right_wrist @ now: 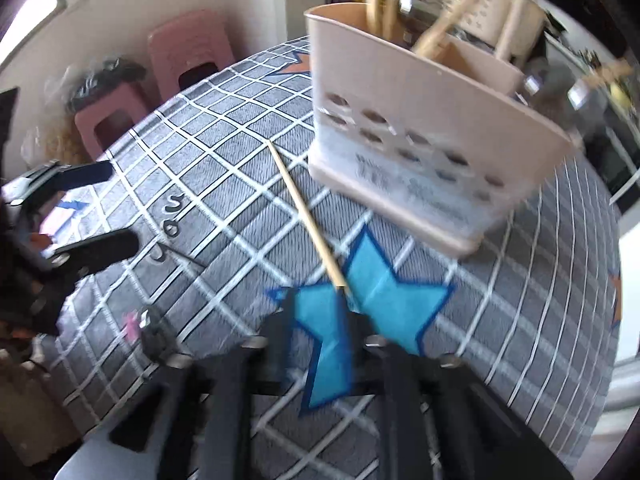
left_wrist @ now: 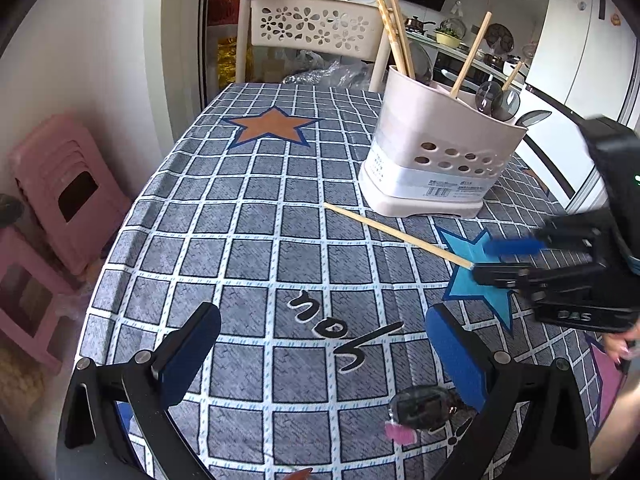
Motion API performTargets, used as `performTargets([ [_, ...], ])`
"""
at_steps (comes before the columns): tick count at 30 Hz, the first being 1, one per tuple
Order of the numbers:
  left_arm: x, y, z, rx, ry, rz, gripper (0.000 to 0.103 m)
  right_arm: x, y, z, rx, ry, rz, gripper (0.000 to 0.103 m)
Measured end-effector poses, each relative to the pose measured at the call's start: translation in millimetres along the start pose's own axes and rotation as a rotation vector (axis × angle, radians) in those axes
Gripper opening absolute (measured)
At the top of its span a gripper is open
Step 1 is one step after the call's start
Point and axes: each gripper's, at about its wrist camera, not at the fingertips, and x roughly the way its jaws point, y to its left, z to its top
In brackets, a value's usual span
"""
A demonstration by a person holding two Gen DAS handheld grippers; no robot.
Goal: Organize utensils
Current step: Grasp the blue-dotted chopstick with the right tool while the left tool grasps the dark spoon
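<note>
step: pick up chopstick (left_wrist: 396, 236) lying on table (left_wrist: 248, 216) just before utensil holder (left_wrist: 436, 152) | right claw (left_wrist: 496, 258) apart, end of stick beside lower finger, not pinched | left claw (left_wrist: 320, 360) apart, empty | tip: straddle the end squarely, clamp, then lift.

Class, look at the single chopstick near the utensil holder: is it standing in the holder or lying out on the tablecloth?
Out. The chopstick lies flat on the tablecloth before the holder, one end at the right gripper.

White wall (left_wrist: 100, 40); pink stools (left_wrist: 60, 196) stacked below. Beige floral-cutout chair (left_wrist: 312, 26) behind grid-patterned tablecloth (left_wrist: 248, 240). White refrigerator (left_wrist: 580, 40), kitchen counter (left_wrist: 460, 46) beyond. Daylight.
</note>
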Motion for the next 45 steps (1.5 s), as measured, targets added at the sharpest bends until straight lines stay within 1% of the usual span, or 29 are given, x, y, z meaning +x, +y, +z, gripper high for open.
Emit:
performTargets([
  [1,-0.1,1.7,-0.8,-0.001,0.001,0.001,0.103,6.0,1.8,5.5,-0.026,0.007,-0.01,0.043],
  [2,-0.9,3.6,-1.5,-0.002,0.003,0.003,0.103,13.7,4.1,12.6,-0.053,0.023,-0.012,0.043],
  [5,-1.0,8.7,-3.4,0.005,0.011,0.006,0.103,31.6,4.8,24.7,-0.082,0.07,0.006,0.043],
  [7,-0.3,11.2,-4.3,0.016,0.014,0.006,0.103,42.7,5.9,31.0,-0.099,0.096,0.025,0.039],
  [10,0.5,12.2,-5.9,0.049,0.018,-0.012,0.103,52.8,5.1,39.5,-0.099,0.119,0.066,0.037],
  [12,-0.6,9.0,-6.8,0.094,0.014,-0.029,0.103,56.1,5.6,42.1,-0.097,0.131,0.083,0.034],
  [13,-2.1,5.8,-7.4,0.127,0.007,-0.031,0.103,55.9,6.0,42.1,-0.097,0.136,0.087,0.028],
  [14,-3.5,1.9,-8.1,0.166,0.002,-0.042,0.103,55.7,8.9,42.6,-0.099,0.14,0.092,0.015],
  [15,-4.6,-1.8,-8.6,0.202,0.001,-0.059,0.103,56.8,13.3,43.6,-0.103,0.146,0.097,0.011],
  [16,-6.1,-6.0,-9.5,0.237,0.0,-0.074,0.103,57.9,18.0,44.0,-0.113,0.148,0.085,0.008],
  [19,-10.7,-21.1,-13.2,0.36,0.003,-0.138,0.103,53.1,24.6,38.2,-0.118,0.137,0.049,0.007],
  [21,-12.2,-32.7,-16.4,0.447,0.017,-0.183,0.103,46.7,27.9,32.6,-0.112,0.116,0.034,0.007],
  [24,-14.8,-54.6,-24.2,0.585,0.04,-0.258,0.103,32.5,30.6,24.6,-0.08,0.087,0.047,0.007],
  [27,-18.3,-81.1,-35.2,0.753,0.066,-0.33,0.103,14.3,29.1,14.8,-0.028,0.056,0.059,0.007],
  [30,-15.6,-107.0,-45.5,0.912,0.108,-0.375,0.103,-6.3,21.3,-4.2,0.035,0.019,0.075,0.007],
  [32,-11.8,-119.3,-48.8,0.974,0.135,-0.391,0.102,-20.0,14.5,-17.5,0.08,-0.004,0.078,0.007],
  [33,-8.5,-124.8,-50.1,1.002,0.156,-0.396,0.098,-26.1,10.9,-23.2,0.103,-0.016,0.079,0.007],
  [35,-1.2,-134.4,-52.1,1.053,0.191,-0.408,0.097,-39.1,3.2,-36.1,0.156,-0.043,0.078,0.007],
  [37,4.5,-141.6,-53.3,1.094,0.23,-0.424,0.089,-54.8,-5.6,-49.3,0.194,-0.062,0.078,0.007],
  [39,6.6,-147.3,-51.6,1.121,0.26,-0.451,0.089,-61.9,-10.2,-56.2,0.224,-0.078,0.078,0.007],
  [41,9.5,-152.9,-49.1,1.148,0.311,-0.473,0.089,-71.1,-14.8,-65.2,0.252,-0.095,0.078,0.007],
  [44,19.2,-161.0,-40.6,1.136,0.428,-0.518,0.089,-79.3,-21.6,-72.9,0.29,-0.114,0.079,0.007],
  [45,21.7,-162.9,-37.8,1.144,0.44,-0.519,0.089,-82.1,-24.0,-76.5,0.301,-0.119,0.079,0.007],
])
